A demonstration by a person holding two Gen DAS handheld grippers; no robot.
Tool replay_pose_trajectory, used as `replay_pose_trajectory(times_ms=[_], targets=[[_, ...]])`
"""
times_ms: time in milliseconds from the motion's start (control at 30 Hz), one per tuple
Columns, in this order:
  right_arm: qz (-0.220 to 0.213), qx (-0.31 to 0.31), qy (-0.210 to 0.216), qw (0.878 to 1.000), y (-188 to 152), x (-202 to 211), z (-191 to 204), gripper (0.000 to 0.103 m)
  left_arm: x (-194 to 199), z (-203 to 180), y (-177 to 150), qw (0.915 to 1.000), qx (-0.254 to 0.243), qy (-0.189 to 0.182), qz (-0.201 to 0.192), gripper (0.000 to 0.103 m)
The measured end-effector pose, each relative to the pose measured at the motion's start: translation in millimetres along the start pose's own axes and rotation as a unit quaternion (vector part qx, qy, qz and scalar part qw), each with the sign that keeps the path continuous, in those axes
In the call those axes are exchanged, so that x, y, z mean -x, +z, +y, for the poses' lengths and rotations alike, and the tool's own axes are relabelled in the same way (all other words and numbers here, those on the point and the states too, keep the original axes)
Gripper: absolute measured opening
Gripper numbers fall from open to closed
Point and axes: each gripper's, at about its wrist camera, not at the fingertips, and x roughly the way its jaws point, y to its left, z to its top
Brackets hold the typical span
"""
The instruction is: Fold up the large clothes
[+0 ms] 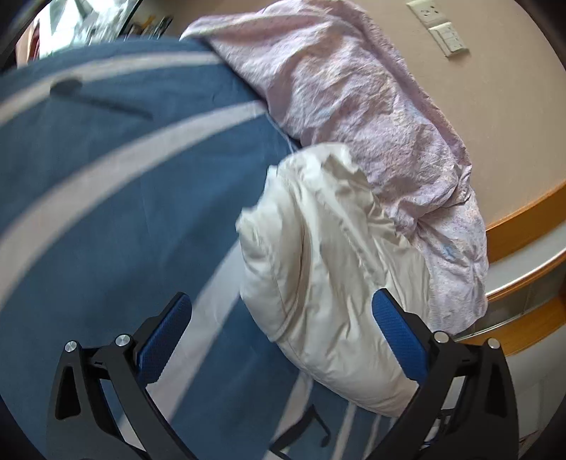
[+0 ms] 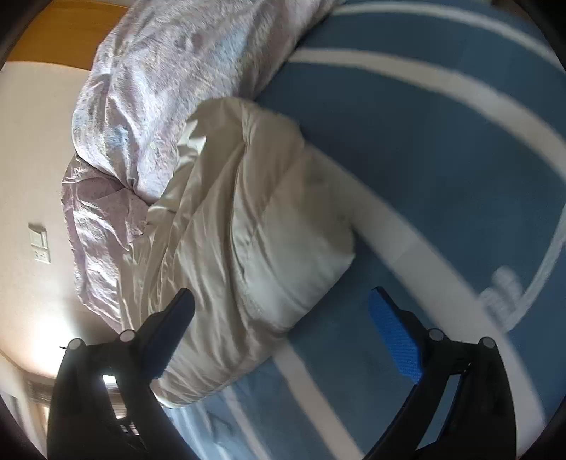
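Note:
A cream puffy garment (image 1: 329,272) lies folded into a thick bundle on a blue bed cover with white stripes (image 1: 106,212). My left gripper (image 1: 283,315) is open, hovering just above the bundle's near end, holding nothing. In the right wrist view the same cream garment (image 2: 254,233) lies between and beyond the fingers. My right gripper (image 2: 283,311) is open and empty, its left finger over the garment's near edge, its right finger over the blue cover (image 2: 442,159).
A crumpled pale pink floral quilt (image 1: 353,106) is heaped behind the garment along the wall; it also shows in the right wrist view (image 2: 159,81). A wooden headboard ledge (image 1: 523,226) and wall switches (image 1: 442,28) lie to the right.

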Motion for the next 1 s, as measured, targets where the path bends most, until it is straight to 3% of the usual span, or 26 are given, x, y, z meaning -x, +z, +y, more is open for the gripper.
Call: replay_pose_trajectory(times_ms=[200,467,533,767,900,1000], targets=[[0.011,-0.039,0.037,0.999,-6.4,-20.2,-2.7,0.093,-24.9,4.0,-14.4,0.9976,0.059,-0.019,0.029,0.102],[-0.009,-0.063,0.067,0.996,-3.0,-36.0,-6.9,0.087,-44.8,0.2,-10.0,0.9957,0.088,-0.029,0.009,0.1],[-0.018,-0.061,0.077,0.995,-1.8,-36.8,-7.0,0.085,-49.2,-0.1,-8.8,0.9948,0.094,-0.038,0.01,0.088],[-0.037,-0.051,0.094,0.994,2.6,-39.7,-7.2,0.074,-55.9,0.1,-5.9,0.994,0.102,-0.037,-0.017,0.077],[-0.052,-0.038,0.095,0.993,0.1,-38.4,-7.8,0.047,-57.3,7.1,-1.3,0.9903,0.123,-0.06,-0.026,0.05],[-0.065,-0.016,0.097,0.993,-2.2,-32.0,1.1,0.033,-51.1,2.4,1.2,0.9911,0.105,-0.076,-0.029,0.031]])
